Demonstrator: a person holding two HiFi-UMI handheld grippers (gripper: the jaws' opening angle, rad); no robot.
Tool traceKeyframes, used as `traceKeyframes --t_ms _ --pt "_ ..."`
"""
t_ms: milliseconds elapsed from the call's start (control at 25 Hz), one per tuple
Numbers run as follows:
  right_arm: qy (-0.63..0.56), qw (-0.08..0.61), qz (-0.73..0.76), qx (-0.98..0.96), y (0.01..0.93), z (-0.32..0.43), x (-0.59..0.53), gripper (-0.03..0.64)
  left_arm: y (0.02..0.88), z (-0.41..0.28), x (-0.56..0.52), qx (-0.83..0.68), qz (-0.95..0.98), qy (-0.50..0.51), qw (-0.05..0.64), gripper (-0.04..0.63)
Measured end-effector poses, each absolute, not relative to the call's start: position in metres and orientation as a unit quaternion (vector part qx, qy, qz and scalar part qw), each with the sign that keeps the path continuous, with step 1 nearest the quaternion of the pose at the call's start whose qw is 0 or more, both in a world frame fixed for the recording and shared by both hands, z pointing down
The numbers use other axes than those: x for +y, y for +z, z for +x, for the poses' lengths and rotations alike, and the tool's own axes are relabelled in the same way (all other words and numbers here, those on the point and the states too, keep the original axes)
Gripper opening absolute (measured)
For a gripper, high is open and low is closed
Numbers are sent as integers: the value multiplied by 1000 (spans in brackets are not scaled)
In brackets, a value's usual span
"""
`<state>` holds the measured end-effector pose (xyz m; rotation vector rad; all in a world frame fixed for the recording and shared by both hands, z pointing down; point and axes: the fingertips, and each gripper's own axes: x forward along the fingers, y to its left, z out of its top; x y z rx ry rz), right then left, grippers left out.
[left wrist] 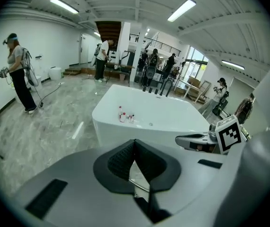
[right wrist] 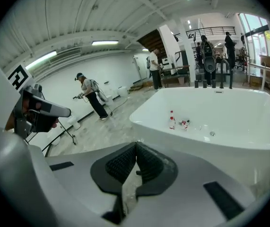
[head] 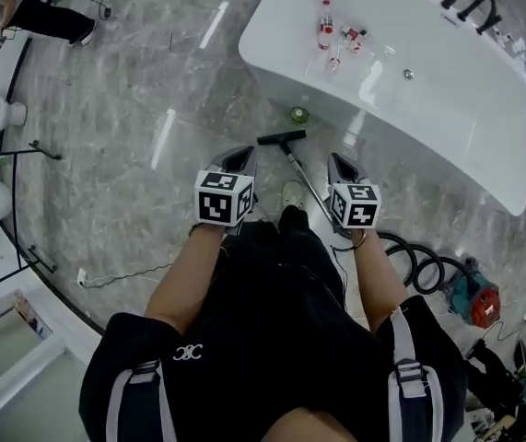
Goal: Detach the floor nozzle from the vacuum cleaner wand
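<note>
1. On the grey marble floor beside the white bathtub, head view: the black floor nozzle lies joined to the vacuum wand. The wand runs back between the two grippers.
2. Head view: the left gripper and the right gripper stand on either side of the wand, both pointing toward the bathtub. A black hose coils toward the vacuum body at the right.
3. Left gripper view: the left gripper has its jaws pressed fully together with nothing clamped. The bathtub stands ahead.
4. Right gripper view: the right gripper has its jaws closed pad to pad and is empty. The bathtub holds small bottles.
</note>
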<state>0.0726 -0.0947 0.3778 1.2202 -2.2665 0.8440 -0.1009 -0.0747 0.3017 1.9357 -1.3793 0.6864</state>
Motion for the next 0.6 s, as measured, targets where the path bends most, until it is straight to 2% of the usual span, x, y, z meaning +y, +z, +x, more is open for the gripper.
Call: traceKeyframes --t_ms 200,480,520,600 --pt "289 220 413 -835 425 56 -100 12 355 -104 -86 -507 736 272 356 6" --pt "286 322 357 -829 575 23 -105 15 489 -112 -92 -463 733 289 405 6" --pt "294 339 351 -822 604 21 -101 22 512 -113 -91 -460 731 290 413 6" --pt "309 373 332 -809 667 16 -91 79 558 -118 -91 -459 724 286 428 6"
